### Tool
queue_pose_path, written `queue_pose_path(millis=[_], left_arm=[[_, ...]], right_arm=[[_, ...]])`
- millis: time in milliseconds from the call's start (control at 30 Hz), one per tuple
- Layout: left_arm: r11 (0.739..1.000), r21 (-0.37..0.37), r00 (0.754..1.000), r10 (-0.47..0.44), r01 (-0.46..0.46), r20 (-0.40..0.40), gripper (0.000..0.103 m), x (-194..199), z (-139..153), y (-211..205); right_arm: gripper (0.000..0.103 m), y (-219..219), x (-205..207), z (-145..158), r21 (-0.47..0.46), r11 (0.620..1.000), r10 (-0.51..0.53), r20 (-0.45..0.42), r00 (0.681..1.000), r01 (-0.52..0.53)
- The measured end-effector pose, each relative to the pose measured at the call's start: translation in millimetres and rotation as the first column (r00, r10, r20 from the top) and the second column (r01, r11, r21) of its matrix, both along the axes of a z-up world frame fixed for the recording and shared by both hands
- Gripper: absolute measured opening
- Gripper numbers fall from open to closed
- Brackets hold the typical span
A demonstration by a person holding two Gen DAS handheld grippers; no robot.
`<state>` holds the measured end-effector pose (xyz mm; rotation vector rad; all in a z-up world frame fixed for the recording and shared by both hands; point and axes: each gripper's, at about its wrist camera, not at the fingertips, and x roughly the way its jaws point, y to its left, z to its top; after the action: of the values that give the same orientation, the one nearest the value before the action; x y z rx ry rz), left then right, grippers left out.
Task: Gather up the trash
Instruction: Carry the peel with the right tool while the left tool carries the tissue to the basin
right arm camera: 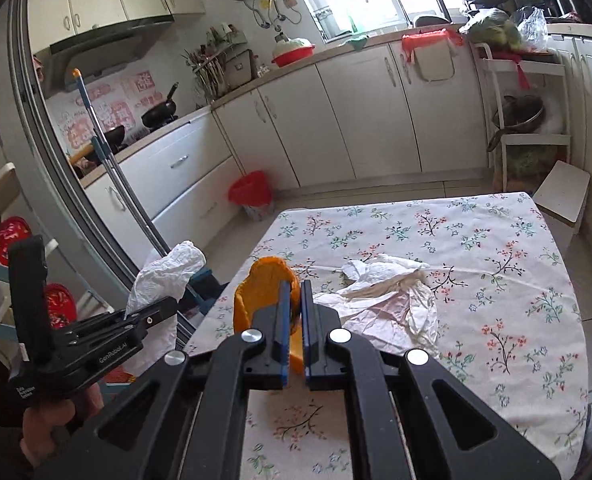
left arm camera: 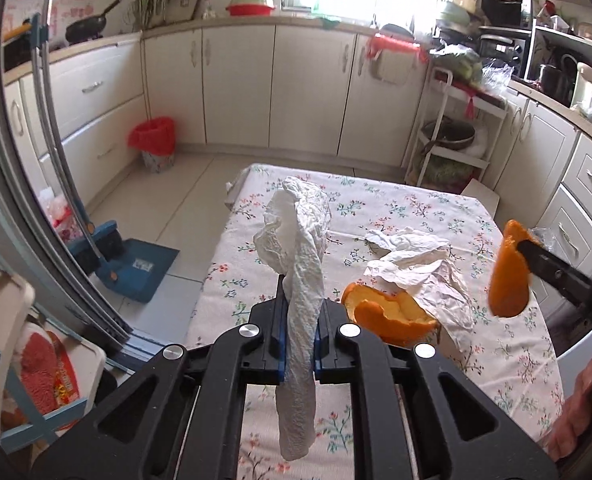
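Crumpled tissue [left arm camera: 302,280], curved orange peel [right arm camera: 263,292] clamped.

The left gripper [right arm camera: 151,312], seen from the right wrist, bears the white word "GenRobot.AI" along its black side. On its handle, below that word, stands small white print in three lines, of which "Data" can be made out and the rest is too small. The red-and-white posters [right arm camera: 111,108] on the wall behind the gripper carry characters too blurred to read.
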<state>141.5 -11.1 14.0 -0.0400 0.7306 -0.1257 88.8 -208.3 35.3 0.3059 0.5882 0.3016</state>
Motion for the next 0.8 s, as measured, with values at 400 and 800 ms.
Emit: queue_pose_path(millis=[400,800], left_arm=[[1.000,0.025,0.998,-0.009,0.007,0.068,0.009,-87,6,-4],[0.997,0.060,0.998,-0.043,0.040,0.056,0.009,-143,-9,-14]], right_arm=[[0.006,-18,-87,5,0.051,0.998,-0.047,0.028,0.998,0.045],[0.006,-11,-140,-22,0.064,0.997,-0.049,-0.038,0.998,0.051]])
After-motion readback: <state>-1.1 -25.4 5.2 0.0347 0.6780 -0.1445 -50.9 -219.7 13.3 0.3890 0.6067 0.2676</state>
